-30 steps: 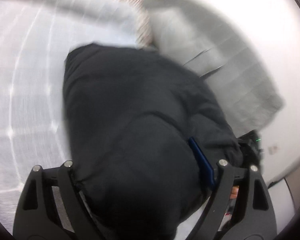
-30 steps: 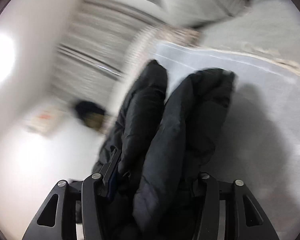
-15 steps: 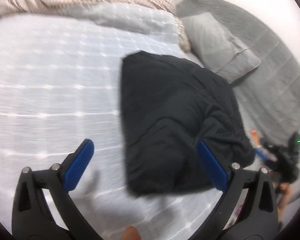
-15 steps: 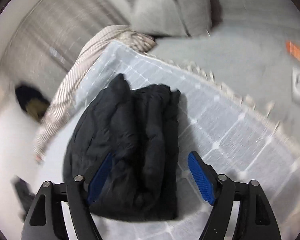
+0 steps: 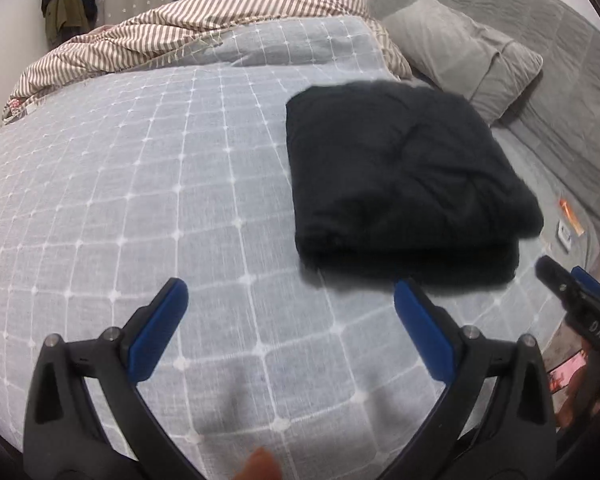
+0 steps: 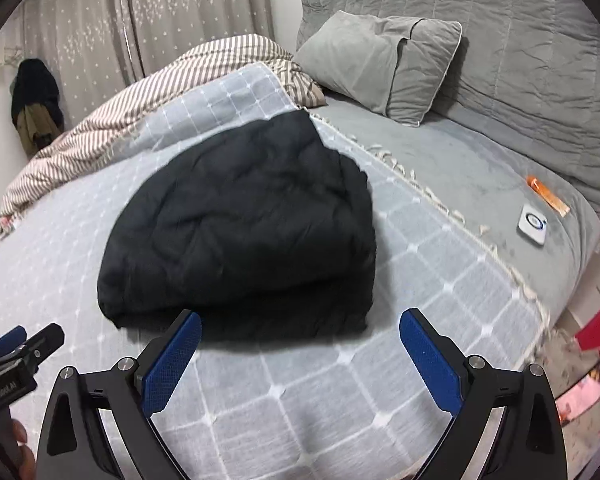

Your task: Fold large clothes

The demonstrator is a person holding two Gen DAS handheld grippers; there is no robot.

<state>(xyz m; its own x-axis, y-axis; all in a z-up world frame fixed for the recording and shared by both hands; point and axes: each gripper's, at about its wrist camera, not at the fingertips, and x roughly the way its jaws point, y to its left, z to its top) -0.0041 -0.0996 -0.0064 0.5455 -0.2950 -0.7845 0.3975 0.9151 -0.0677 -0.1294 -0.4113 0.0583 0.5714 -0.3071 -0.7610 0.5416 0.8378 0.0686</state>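
Observation:
A black padded jacket point(image 5: 396, 184) lies folded into a thick rectangle on the light grey checked bedspread point(image 5: 140, 200). It also shows in the right wrist view point(image 6: 244, 224). My left gripper point(image 5: 290, 300) is open and empty, held back from the jacket's near left edge. My right gripper point(image 6: 300, 332) is open and empty, just short of the jacket's near edge. The right gripper's tip shows at the right edge of the left wrist view point(image 5: 572, 292), and the left gripper's tip at the left edge of the right wrist view point(image 6: 20, 348).
A striped duvet point(image 5: 180, 36) is bunched at the far side of the bed. A grey pillow point(image 6: 384, 64) leans on the grey quilted headboard point(image 6: 520, 52). A small white device point(image 6: 533, 224) and an orange tube point(image 6: 548, 196) lie on the grey sheet. Dark clothes point(image 6: 36, 100) hang by the curtain.
Both grippers let go of the jacket, opened and drew back. The jacket now lies folded on the bedspread.

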